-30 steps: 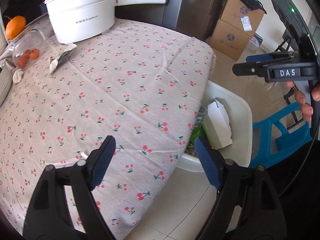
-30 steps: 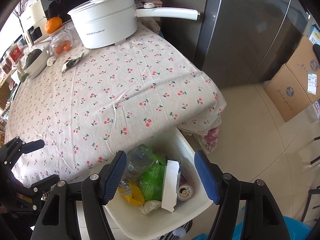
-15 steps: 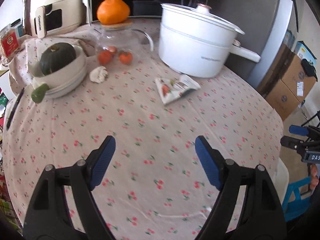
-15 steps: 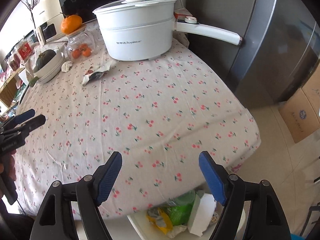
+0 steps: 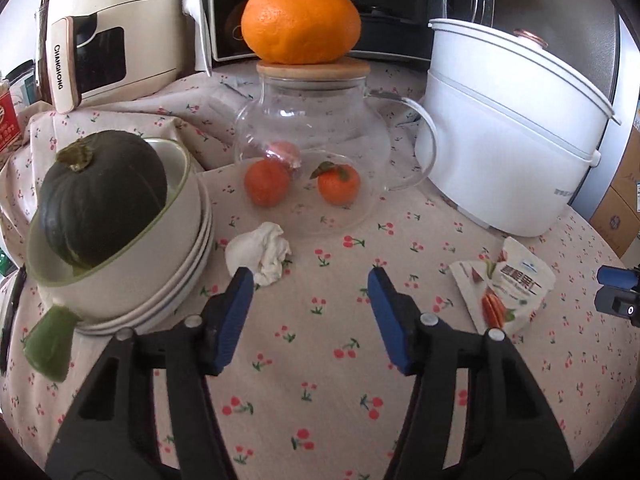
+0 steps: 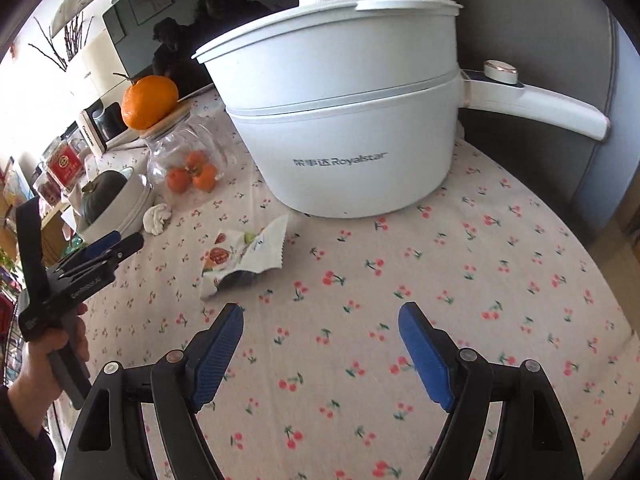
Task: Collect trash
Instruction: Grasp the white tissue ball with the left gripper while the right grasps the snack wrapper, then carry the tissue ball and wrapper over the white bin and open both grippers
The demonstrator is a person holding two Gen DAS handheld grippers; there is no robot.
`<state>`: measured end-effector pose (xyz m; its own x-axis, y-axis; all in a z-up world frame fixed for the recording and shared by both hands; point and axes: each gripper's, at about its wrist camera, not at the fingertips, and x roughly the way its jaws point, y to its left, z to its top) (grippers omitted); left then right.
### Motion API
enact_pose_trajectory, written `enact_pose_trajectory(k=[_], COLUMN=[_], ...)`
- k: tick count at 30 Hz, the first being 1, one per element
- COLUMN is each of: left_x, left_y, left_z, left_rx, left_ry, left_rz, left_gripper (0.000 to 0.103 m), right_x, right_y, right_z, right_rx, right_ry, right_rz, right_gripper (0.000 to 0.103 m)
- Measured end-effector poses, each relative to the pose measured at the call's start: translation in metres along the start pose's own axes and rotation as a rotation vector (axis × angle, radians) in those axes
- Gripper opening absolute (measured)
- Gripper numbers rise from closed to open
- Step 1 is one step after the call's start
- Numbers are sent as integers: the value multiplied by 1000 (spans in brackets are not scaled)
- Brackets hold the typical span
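A crumpled white tissue [image 5: 260,252] lies on the cherry-print tablecloth just ahead of my left gripper [image 5: 310,280], by its left fingertip. The left jaws are closing with nothing between them. An empty snack wrapper [image 5: 502,288] lies to the right of that gripper. In the right wrist view the same wrapper [image 6: 244,256] sits just beyond and left of my right gripper [image 6: 320,312], which is open and empty. The tissue [image 6: 157,218] and the left gripper [image 6: 116,242] show at the left there.
A white electric pot [image 6: 344,120] with a long handle stands behind the wrapper. A glass teapot [image 5: 312,140] with a large orange [image 5: 300,20] on its lid, small oranges, and stacked bowls [image 5: 132,252] holding a green squash crowd the tissue. Appliances line the back.
Both grippers swung away from the trash bin beside the table and moved in over the tablecloth towards the tissue and wrapper. The left jaws have narrowed; the bin has left both views.
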<state>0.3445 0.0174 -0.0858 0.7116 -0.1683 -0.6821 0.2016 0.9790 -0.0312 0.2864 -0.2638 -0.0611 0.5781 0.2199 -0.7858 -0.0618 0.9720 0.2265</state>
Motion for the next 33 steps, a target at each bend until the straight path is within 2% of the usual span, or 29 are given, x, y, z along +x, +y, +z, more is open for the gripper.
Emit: enact_pose_trajectory(k=[4,8,11,13,14,15,16,17,18,20,25,33], left_x=[22,35,43,46,47,48,52,55,54,51,37,-22], left_y=[4,11,9,6,4,4,5,5,5,7,9,-22], left_z=[9,18,24,26,27,26,26,24,23,22,14,-8], left_rx=[19,-6,-14,-4,0,0,-3,-7,-7,-26,-60,-13], left_ry=[15,43,74,87,94,106,124,141,132,126,123,119], left_rz=[28,26,34,49,58,65,75,90,101,89,56,-26], left_gripper=[54,53,49,47,41,35,18,9,9,7,6,6], right_x=[21,35,45,54,58,62,65,68,69,65,47,-6], right_y=[10,19,24,26,27,27,28,28,27,26,20,11], right_z=[7,13,18,20,21,21,21,20,19,18,16,6], right_rx=[5,13,40,57,66,74,83,89,93,91,71,56], right_ry=[5,1,4,11,15,21,30,40,43,38,26,2], right_rz=[38,76,98,101,103,106,110,113,111,113,114,93], right_gripper=[81,81,76,67,61,50,42,25,15,9,5,3])
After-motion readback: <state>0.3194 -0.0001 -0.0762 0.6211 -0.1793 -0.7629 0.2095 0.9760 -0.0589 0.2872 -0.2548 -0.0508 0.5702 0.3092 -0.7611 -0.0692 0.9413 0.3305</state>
